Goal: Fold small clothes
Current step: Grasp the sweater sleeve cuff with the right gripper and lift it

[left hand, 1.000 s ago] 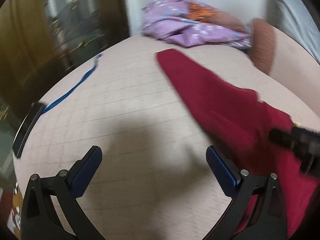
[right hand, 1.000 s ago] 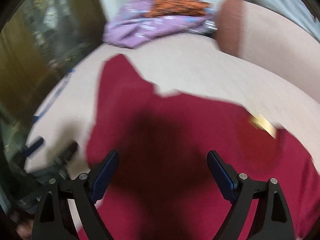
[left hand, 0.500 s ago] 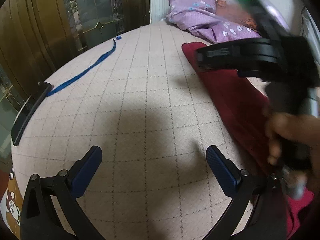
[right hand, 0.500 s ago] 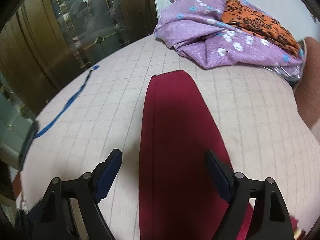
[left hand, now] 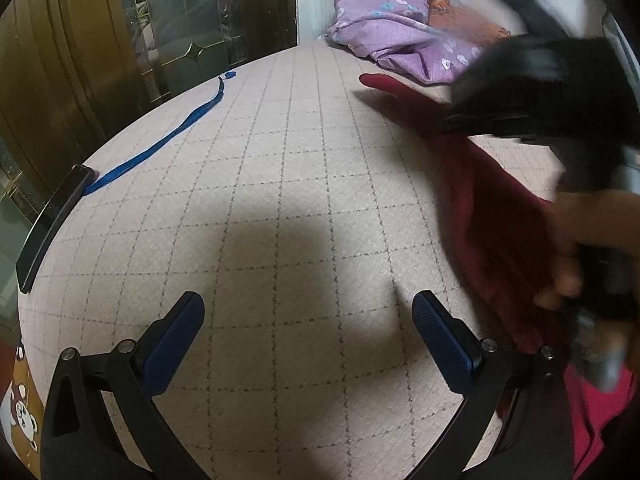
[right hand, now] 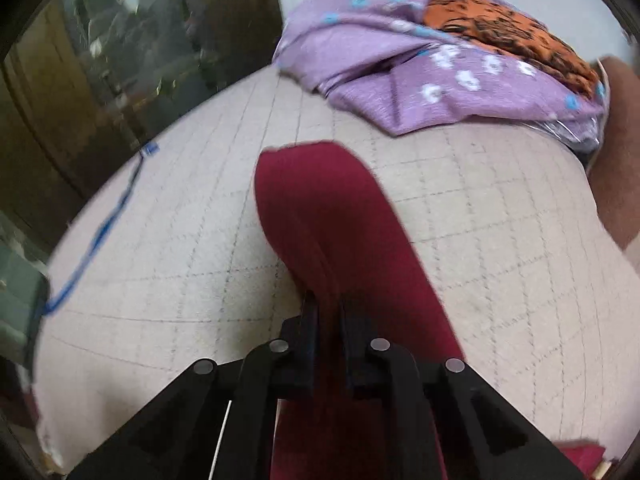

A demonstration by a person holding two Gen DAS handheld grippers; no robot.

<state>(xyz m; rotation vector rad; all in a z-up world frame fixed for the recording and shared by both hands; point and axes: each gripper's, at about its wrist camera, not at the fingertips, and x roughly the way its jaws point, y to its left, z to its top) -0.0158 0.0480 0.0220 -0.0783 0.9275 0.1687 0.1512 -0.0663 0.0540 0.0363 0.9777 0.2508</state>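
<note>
Left gripper [left hand: 306,330] jaws spread wide; right gripper [right hand: 329,312] clamped on cloth

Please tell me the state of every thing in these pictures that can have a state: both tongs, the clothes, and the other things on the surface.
Left tongs: open, empty, over bare surface.
Right tongs: shut on the red garment.
Red garment: long folded strip, lying on the checked surface, pinched near its middle.
Purple floral cloth: crumpled heap at the far end.
Orange patterned cloth: bunched on the purple heap.
Blue strap: lying stretched out.
</note>
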